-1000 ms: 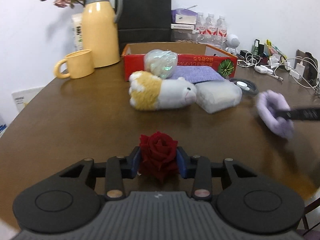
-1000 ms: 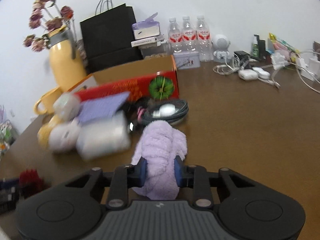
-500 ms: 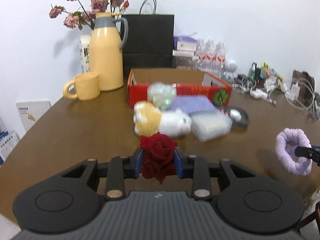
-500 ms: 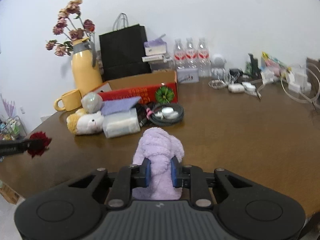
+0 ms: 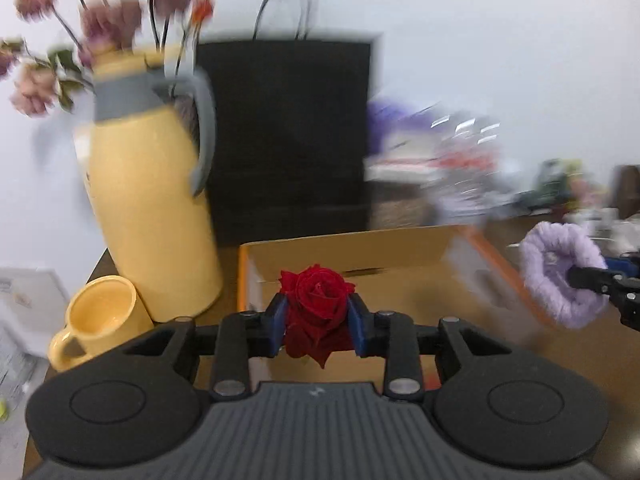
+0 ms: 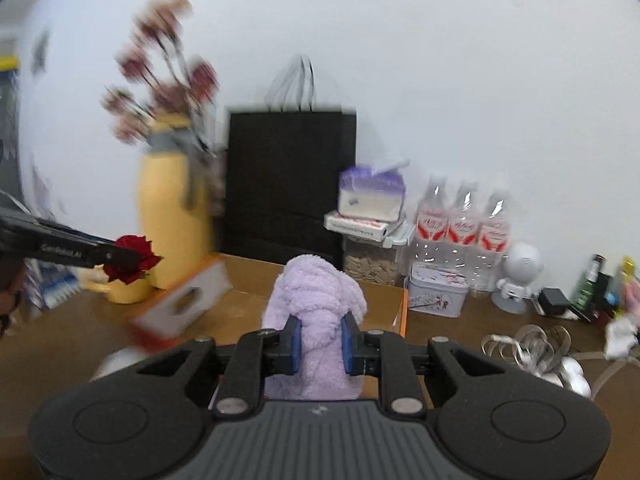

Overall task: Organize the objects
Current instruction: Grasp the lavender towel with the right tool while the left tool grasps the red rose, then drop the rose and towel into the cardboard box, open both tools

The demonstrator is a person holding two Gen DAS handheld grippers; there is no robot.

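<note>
My left gripper [image 5: 317,322] is shut on a red rose [image 5: 316,300] and holds it above the open cardboard box [image 5: 360,248]. My right gripper [image 6: 319,340] is shut on a fluffy purple scrunchie [image 6: 316,300], also raised over the box [image 6: 248,304]. In the left wrist view the scrunchie [image 5: 560,272] hangs at the right, by the box's right wall. In the right wrist view the rose [image 6: 132,258] shows at the left in the other gripper's tips.
A yellow jug with dried flowers [image 5: 152,200] and a yellow mug [image 5: 100,316] stand left of the box. A black paper bag [image 5: 288,136] stands behind it. Water bottles [image 6: 460,224], a tin [image 6: 438,286], a white robot figure [image 6: 518,276] and cables [image 6: 532,344] crowd the back right.
Both grippers have risen and moved forward from the table's front to above the box, each still holding its object. The plush toy and packets have dropped out of view.
</note>
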